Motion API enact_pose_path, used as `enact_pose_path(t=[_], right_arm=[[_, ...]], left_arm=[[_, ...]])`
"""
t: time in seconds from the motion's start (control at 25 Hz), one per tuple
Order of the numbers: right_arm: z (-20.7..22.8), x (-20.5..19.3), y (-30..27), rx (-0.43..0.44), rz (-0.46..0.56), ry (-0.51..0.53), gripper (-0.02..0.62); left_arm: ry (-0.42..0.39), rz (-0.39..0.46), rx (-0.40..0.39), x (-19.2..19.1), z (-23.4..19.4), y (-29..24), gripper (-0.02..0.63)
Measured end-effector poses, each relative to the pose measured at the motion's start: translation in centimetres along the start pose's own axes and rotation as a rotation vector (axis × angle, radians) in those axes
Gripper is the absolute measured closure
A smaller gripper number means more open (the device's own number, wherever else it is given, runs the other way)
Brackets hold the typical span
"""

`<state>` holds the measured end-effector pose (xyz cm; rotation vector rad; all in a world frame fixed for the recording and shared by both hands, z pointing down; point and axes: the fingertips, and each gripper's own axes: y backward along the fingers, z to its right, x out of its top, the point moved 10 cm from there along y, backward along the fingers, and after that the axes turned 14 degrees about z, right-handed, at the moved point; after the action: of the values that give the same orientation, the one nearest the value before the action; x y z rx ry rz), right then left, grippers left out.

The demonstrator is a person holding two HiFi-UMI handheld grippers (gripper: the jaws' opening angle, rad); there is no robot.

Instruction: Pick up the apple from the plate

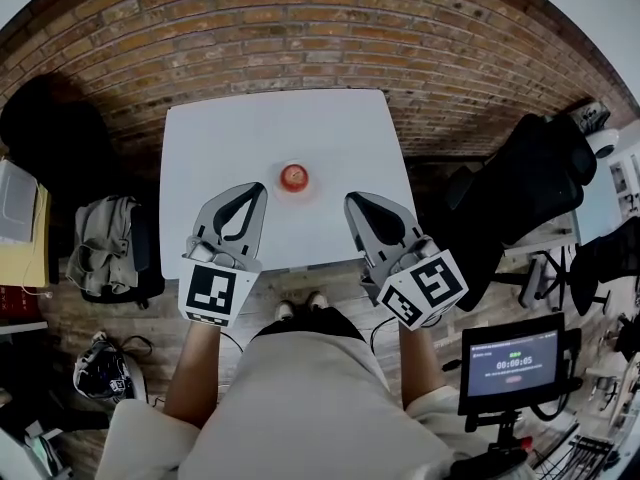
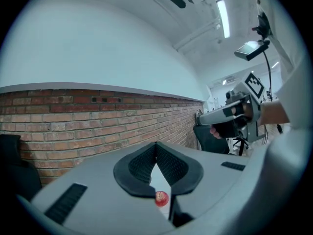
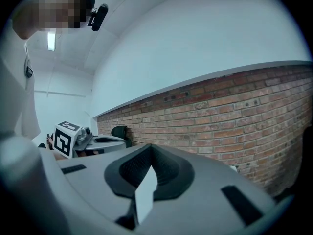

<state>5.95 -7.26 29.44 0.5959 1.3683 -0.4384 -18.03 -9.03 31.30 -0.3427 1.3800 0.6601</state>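
A small red apple [image 1: 294, 176] sits on a white plate [image 1: 306, 191] near the front middle of the white table [image 1: 220, 138]. My left gripper [image 1: 259, 187] hovers just left of it, jaws together and empty. On the other side my right gripper [image 1: 349, 200] is also shut, with nothing held. In the left gripper view the jaws meet at their tips [image 2: 156, 144] and the apple [image 2: 162, 198] shows through the gap below, a short way ahead. The right gripper view shows its jaws [image 3: 150, 146] touching, with only the table [image 3: 144, 199] between them.
A brick wall [image 1: 300, 28] runs behind the table. A black office chair [image 1: 525, 183] stands to the right, with a screen on a stand [image 1: 510, 363] nearer me. A grey bag [image 1: 105, 233] and other bags [image 1: 100, 368] lie on the floor to the left.
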Motion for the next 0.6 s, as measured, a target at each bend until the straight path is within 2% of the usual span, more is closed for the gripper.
enact_pose_path(t=[0.16,0.28,0.4,0.6], right_arm=[[1.3,0.3,0.4,0.013,0.001,-0.01,0.595],[2.0,0.4,0.8,0.032,0.002,-0.017,0.595],[2.7,0.2,1.2,0.049,-0.005,-0.016,0.595],[4.5,-0.3,2.2,0.068,-0.02,-0.042,0.595]], left_arm=[[-0.014,-0.045,-0.009,0.1,1.0,-0.9,0.601],[-0.016,-0.099,-0.052,-0.1,2.1,-1.5,0.601],[-0.016,-0.093,-0.078,0.3,3.2,-2.1,0.598],[-0.048,-0.108,-0.071,0.5,5.3,-3.5,0.598]])
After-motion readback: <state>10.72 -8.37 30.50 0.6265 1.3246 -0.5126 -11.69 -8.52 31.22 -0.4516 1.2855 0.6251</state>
